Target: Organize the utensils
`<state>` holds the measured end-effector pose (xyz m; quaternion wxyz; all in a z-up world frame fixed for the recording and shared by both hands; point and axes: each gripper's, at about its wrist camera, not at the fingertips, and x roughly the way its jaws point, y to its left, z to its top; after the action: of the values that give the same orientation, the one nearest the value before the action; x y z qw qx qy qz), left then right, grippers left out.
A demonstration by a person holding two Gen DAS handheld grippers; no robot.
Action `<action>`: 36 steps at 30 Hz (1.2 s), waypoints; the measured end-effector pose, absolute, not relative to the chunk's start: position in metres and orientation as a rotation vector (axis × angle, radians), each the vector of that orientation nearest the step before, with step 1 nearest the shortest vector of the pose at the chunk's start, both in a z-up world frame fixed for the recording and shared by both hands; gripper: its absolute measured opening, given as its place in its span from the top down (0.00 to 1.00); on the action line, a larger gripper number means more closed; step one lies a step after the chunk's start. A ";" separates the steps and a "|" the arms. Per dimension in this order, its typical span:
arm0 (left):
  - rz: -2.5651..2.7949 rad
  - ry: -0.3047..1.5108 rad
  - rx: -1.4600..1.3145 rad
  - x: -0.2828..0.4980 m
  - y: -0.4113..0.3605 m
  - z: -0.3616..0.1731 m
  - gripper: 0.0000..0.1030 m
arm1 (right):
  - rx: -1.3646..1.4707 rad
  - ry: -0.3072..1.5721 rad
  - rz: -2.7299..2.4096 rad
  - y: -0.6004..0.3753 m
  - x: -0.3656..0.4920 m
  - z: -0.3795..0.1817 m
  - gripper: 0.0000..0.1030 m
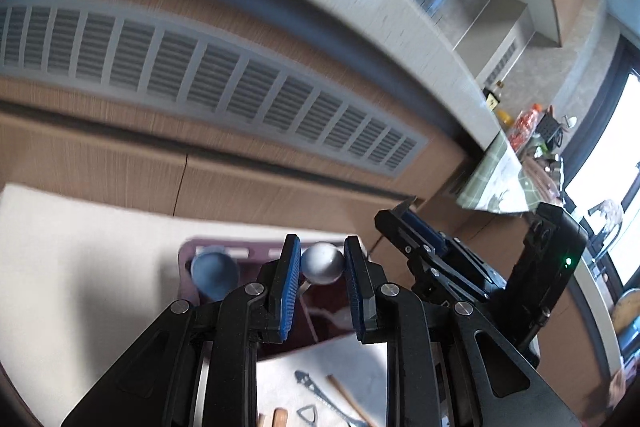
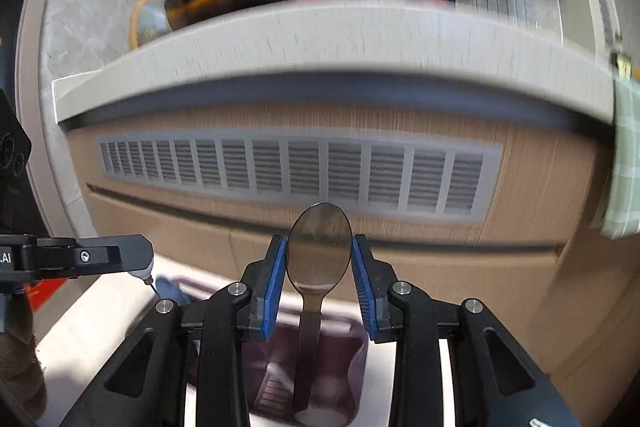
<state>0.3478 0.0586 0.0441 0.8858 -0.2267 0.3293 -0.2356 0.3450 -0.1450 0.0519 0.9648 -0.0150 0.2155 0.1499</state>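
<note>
On my left, the left tongs [image 1: 322, 267] are clamped on a small silver spoon [image 1: 322, 263], its rounded bowl pinched between the blue pads and its thin handle running down behind them. Just beyond and left of it a blue spoon [image 1: 214, 273] already stands in the dark maroon holder [image 1: 188, 255] on the pale surface [image 1: 80, 267]. Below my tongs, nearer to me, more utensils [image 1: 320, 393] lie loose on that surface: a slim metal piece, a wooden stick and some wooden handle ends.

To the right, my right tongs [image 2: 320, 267] bracket a larger silver spoon [image 2: 320, 251] standing upright, bowl up, with its handle reaching down into the holder [image 2: 360, 347]. The pads sit right at the bowl's edges, and I cannot tell if they are pressing or just free of it.

I judge the job partly done: one spoon housed, one seemingly just seated, one in hand over the holder, and the loose pieces still to collect.
</note>
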 end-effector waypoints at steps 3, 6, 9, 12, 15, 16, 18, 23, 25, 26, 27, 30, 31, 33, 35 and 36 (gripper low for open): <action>-0.504 0.703 -0.451 0.341 0.057 0.034 0.77 | 0.024 0.510 0.358 -0.152 0.347 0.036 0.68; -0.487 0.688 -0.415 0.328 0.057 0.032 0.76 | 0.010 0.519 0.364 -0.158 0.336 0.030 0.68; -0.439 0.632 -0.347 0.300 0.058 0.035 0.76 | 0.008 0.499 0.354 -0.168 0.317 0.033 0.68; -0.414 0.621 -0.246 0.270 0.053 0.029 0.76 | 0.008 0.500 0.366 -0.183 0.291 0.034 0.68; -0.402 0.673 -0.160 0.237 0.047 0.011 0.76 | -0.004 0.553 0.384 -0.197 0.262 0.024 0.68; -0.408 0.704 -0.146 0.225 0.045 0.001 0.76 | -0.009 0.576 0.387 -0.202 0.251 0.017 0.68; -0.418 0.762 -0.142 0.203 0.044 -0.016 0.76 | -0.016 0.632 0.384 -0.210 0.232 -0.001 0.68; -0.397 0.856 -0.073 0.160 0.035 -0.050 0.76 | -0.044 0.751 0.362 -0.218 0.188 -0.051 0.68; -0.369 0.877 -0.071 0.149 0.035 -0.059 0.76 | -0.040 0.793 0.362 -0.213 0.176 -0.067 0.68; -0.367 0.885 -0.083 0.148 0.035 -0.060 0.76 | -0.040 0.805 0.362 -0.211 0.173 -0.073 0.68; -0.365 0.895 -0.095 0.147 0.036 -0.063 0.76 | -0.041 0.816 0.358 -0.209 0.171 -0.078 0.68; -0.344 0.898 -0.093 0.144 0.038 -0.065 0.76 | -0.037 0.838 0.333 -0.205 0.166 -0.090 0.68; -0.345 0.894 -0.097 0.143 0.039 -0.065 0.76 | -0.036 0.843 0.327 -0.204 0.165 -0.091 0.68; -0.358 0.897 -0.116 0.148 0.040 -0.064 0.76 | -0.044 0.848 0.314 -0.202 0.166 -0.091 0.68; -0.377 0.902 -0.135 0.152 0.040 -0.064 0.76 | -0.056 0.860 0.312 -0.200 0.170 -0.090 0.68; -0.378 0.905 -0.138 0.155 0.039 -0.064 0.76 | -0.065 0.866 0.305 -0.199 0.173 -0.090 0.68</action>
<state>0.1549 0.0387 -0.0643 0.8799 -0.0661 0.4340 -0.1815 0.1732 -0.1988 -0.0902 0.8961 -0.0315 0.4177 0.1470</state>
